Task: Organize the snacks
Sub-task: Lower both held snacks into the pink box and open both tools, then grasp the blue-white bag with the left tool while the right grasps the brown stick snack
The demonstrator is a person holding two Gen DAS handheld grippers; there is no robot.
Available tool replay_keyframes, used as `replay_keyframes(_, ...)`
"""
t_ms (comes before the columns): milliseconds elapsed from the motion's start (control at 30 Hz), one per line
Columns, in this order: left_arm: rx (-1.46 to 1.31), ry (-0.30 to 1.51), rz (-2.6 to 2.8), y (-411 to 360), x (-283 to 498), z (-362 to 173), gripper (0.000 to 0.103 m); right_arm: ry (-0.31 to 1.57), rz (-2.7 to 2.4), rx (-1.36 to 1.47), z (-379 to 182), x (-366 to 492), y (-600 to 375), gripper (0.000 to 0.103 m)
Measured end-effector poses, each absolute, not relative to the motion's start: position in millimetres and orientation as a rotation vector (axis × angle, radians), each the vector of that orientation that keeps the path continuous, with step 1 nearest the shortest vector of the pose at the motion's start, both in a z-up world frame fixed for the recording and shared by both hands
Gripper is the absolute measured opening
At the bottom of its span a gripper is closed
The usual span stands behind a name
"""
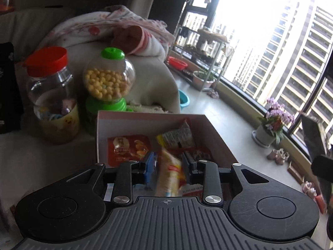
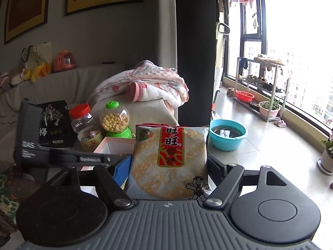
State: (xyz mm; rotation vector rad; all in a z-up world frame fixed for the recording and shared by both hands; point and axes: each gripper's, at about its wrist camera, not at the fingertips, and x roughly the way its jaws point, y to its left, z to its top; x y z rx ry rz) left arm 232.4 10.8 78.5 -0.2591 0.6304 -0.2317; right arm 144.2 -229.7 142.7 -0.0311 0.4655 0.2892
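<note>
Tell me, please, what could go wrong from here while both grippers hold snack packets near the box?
1. The left gripper pinches its yellow-and-red plastic snack packet edge-on; it might slip.
2. The right gripper squeezes the rice cracker packet with the red label; the crackers could crack.
3. The open white cardboard box already holds packets, so space may run short.

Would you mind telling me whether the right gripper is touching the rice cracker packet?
Touching: the right wrist view shows the right gripper with both fingers pressed against the rice cracker packet's sides.
</note>
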Motion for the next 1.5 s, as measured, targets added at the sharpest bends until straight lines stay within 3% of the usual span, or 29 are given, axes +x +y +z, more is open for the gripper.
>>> replay_keyframes(200,-0.387,0.567,-0.180,57,190,96,0.034,0.527,0.360,-0.011,136,179,-197,0.077)
replay_keyframes(400,-0.434,0.629,-0.073,102,137,80,0.034,0.635,0.434,-0.019,136,230,-158,0.078)
replay_keyframes(600,-0.361,0.591,0.088,152,79,67,0.034,0.648,0.433,-0.045,136,215,-144,0.084)
replay_keyframes(800,-0.463,0.561,0.288,217,46,59,0.034,0.696,0.552,-0.137,125,198,-83,0.084)
replay_keyframes(1167,-0.555,0.584,0.284,256,37,33,0.034,0.842,0.652,-0.319,52,207,79,0.084)
replay_keyframes(1500,-0.483,0.592,0.219,249,26,30,0.034,0.875,0.773,-0.335,10,197,132,0.068)
